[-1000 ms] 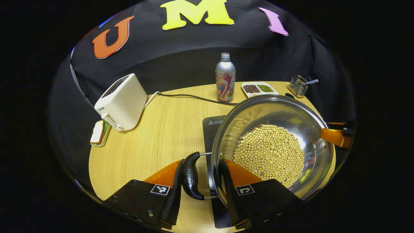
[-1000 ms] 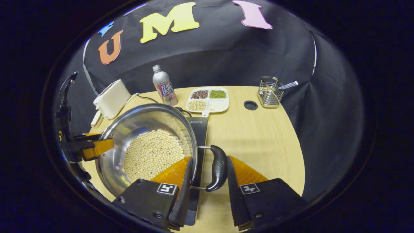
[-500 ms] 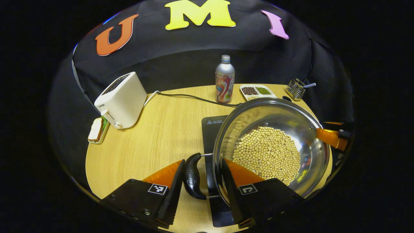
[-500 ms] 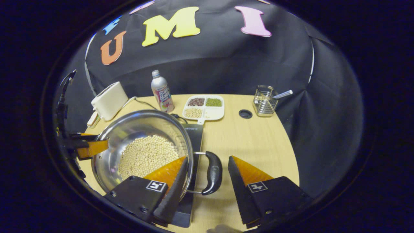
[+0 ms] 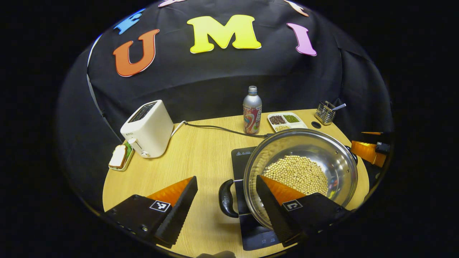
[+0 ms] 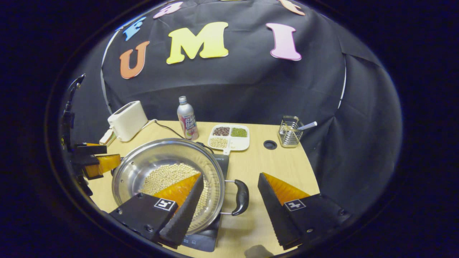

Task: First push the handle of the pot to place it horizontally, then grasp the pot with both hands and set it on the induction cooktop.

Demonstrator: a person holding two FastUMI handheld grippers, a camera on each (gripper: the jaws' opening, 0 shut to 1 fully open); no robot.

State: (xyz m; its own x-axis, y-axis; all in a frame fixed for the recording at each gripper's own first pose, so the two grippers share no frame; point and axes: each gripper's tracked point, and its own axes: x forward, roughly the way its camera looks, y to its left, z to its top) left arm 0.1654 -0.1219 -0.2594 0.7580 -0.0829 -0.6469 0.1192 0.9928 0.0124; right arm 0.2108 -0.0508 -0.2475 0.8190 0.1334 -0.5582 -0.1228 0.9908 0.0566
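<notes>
A steel pot [image 5: 322,150] holding soybeans [image 5: 297,173] rests on the black induction cooktop [image 5: 239,157]. In the left gripper view, my left gripper [image 5: 226,177] is open, its fingers well apart on either side of the pot's black left handle [image 5: 225,195] and not touching it. In the right gripper view the pot [image 6: 150,161] sits on the cooktop [image 6: 204,240]. There my right gripper [image 6: 231,175] is open around the right handle [image 6: 242,197] without contact. Each view also catches the other gripper beyond the pot, the right gripper [image 5: 365,151] and the left gripper [image 6: 96,163].
A white toaster [image 5: 147,128] and a slice of bread on a small plate [image 5: 118,157] stand at the left. A bottle [image 5: 252,111], a divided tray of beans [image 5: 285,121], a wire holder [image 5: 325,113] and the cooktop's cable [image 5: 215,128] line the back.
Both grippers opened and drew back from the pot's handles. The pot, held tilted and higher before, now sits level on the cooktop.
</notes>
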